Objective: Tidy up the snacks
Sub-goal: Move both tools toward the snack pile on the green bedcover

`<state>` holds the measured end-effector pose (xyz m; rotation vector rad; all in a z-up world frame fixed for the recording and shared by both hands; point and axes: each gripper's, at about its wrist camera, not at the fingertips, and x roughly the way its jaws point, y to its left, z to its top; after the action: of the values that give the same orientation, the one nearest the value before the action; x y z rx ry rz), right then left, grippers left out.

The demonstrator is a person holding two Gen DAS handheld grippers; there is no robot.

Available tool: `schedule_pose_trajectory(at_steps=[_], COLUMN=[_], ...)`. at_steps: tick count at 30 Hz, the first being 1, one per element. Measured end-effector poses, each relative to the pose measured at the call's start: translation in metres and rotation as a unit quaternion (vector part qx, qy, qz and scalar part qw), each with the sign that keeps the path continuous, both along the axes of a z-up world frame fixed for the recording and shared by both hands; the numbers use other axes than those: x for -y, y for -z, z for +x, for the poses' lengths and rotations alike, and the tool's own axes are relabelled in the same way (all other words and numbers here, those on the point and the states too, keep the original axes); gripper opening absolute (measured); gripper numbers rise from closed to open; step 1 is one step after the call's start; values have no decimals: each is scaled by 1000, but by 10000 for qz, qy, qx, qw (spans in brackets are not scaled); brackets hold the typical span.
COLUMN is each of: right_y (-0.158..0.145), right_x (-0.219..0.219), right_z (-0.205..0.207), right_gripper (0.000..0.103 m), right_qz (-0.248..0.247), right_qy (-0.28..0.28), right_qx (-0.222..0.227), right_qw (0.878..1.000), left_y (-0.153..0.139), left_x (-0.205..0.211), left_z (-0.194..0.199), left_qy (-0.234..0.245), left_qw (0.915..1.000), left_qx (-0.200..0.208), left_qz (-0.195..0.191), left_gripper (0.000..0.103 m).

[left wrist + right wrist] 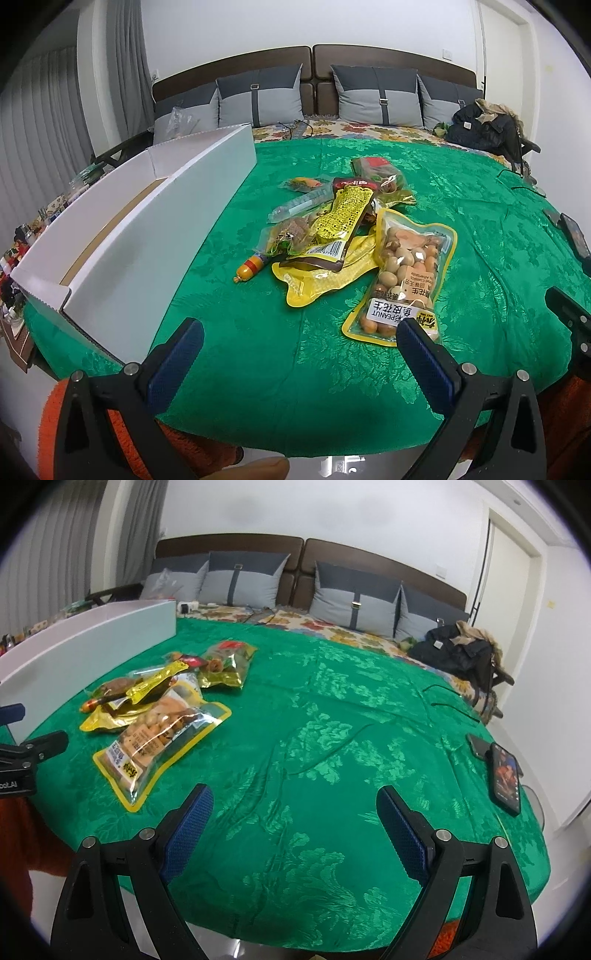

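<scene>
A heap of snack packets lies on the green bedspread (258, 350). Nearest is a clear yellow-edged peanut bag (404, 273), also in the right wrist view (159, 738). Behind it lie a yellow-and-brown packet (332, 221), a small sausage stick (251, 267), a clear tube (303, 203) and a red-topped bag (380, 173). A long white open box (147, 221) stands to the left of the heap, also in the right wrist view (92, 642). My left gripper (299, 332) is open and empty, just short of the peanut bag. My right gripper (295, 812) is open and empty over bare bedspread, right of the snacks.
Two phones (504, 775) lie near the bed's right edge. A dark jacket (458, 653) and cables lie at the far right. Grey pillows (376, 92) line the headboard. A cluttered side table (22, 240) stands left of the box.
</scene>
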<state>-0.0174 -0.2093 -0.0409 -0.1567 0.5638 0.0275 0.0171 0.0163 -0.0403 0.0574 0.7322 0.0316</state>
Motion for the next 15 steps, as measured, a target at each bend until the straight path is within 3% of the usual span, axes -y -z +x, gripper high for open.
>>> schedule_pose_trajectory(at_steps=[15], right_y=[2], right_x=[-6], right_z=[4], right_gripper=[92], right_qz=[11], right_qy=[-122], right_qx=[-40], right_qw=[9999], left_y=[4], left_x=[7], left_z=[1], left_qy=[67], left_qw=[9998], left_qx=[20], left_qz=[162], left_gripper=[103])
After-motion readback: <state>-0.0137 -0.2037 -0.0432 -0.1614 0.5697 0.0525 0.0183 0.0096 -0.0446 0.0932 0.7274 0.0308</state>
